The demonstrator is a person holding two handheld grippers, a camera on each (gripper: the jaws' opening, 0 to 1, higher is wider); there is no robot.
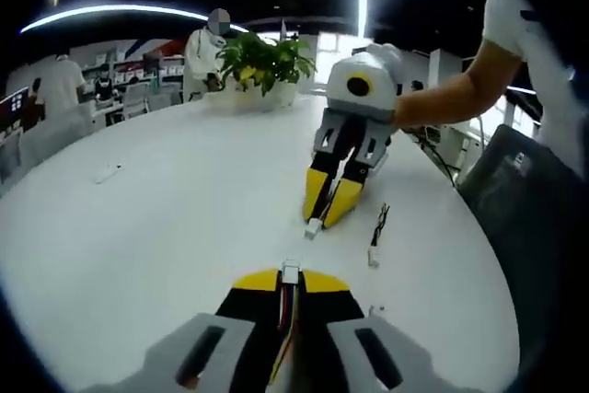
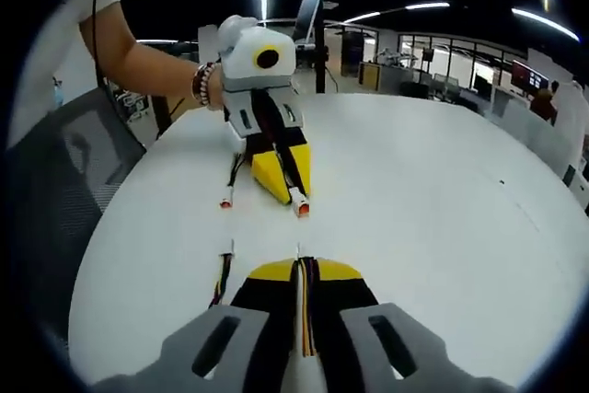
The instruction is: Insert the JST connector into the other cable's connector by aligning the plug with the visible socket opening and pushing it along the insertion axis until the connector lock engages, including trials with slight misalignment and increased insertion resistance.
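Observation:
My left gripper (image 1: 290, 280) is shut on a cable whose white JST connector (image 1: 291, 271) sticks out past the yellow tips. Facing it across the white table (image 1: 166, 227), the right gripper (image 1: 324, 213) is shut on the other cable, with its white connector (image 1: 313, 226) at the tips. A gap of bare table separates the two connectors. In the right gripper view, my right gripper (image 2: 303, 271) grips red, yellow and black wires (image 2: 304, 319). Opposite it, the left gripper (image 2: 287, 189) carries its connector (image 2: 301, 208) low over the table.
A loose cable (image 1: 377, 232) lies beside the right gripper, and another loose cable (image 2: 228, 181) lies beside the left one. A potted plant (image 1: 262, 66) stands at the far table edge. A dark chair (image 1: 525, 200) is by the table, and people stand behind.

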